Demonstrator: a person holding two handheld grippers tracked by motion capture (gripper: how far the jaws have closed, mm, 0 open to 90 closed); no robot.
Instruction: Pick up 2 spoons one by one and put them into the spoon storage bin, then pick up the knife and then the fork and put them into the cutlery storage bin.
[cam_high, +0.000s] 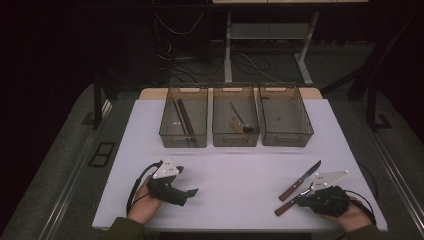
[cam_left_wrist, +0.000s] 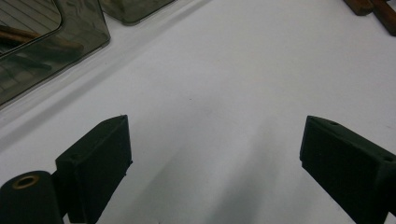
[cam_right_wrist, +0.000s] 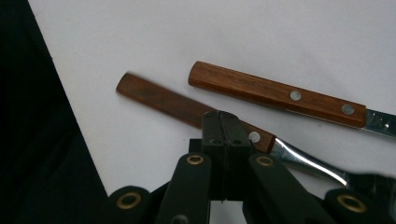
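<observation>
Two wooden-handled utensils lie at the near right of the white table (cam_high: 235, 175). The farther one is a knife (cam_high: 300, 181) (cam_right_wrist: 275, 93) with its blade pointing away. The nearer utensil (cam_high: 286, 206) (cam_right_wrist: 159, 98) has a metal neck; its working end is hidden under my right gripper. My right gripper (cam_high: 304, 194) (cam_right_wrist: 224, 123) is shut, pads together with nothing between them, its tip over that handle near the rivet. My left gripper (cam_high: 186, 182) (cam_left_wrist: 215, 128) sits low over bare table at the near left, jaws wide open and empty.
Three smoky see-through bins stand in a row at the far edge: the left bin (cam_high: 183, 122) (cam_left_wrist: 46, 51) holds dark sticks, the middle bin (cam_high: 235, 120) a spoon, and the right bin (cam_high: 285, 117) looks nearly bare. The table's near edge runs just behind both hands.
</observation>
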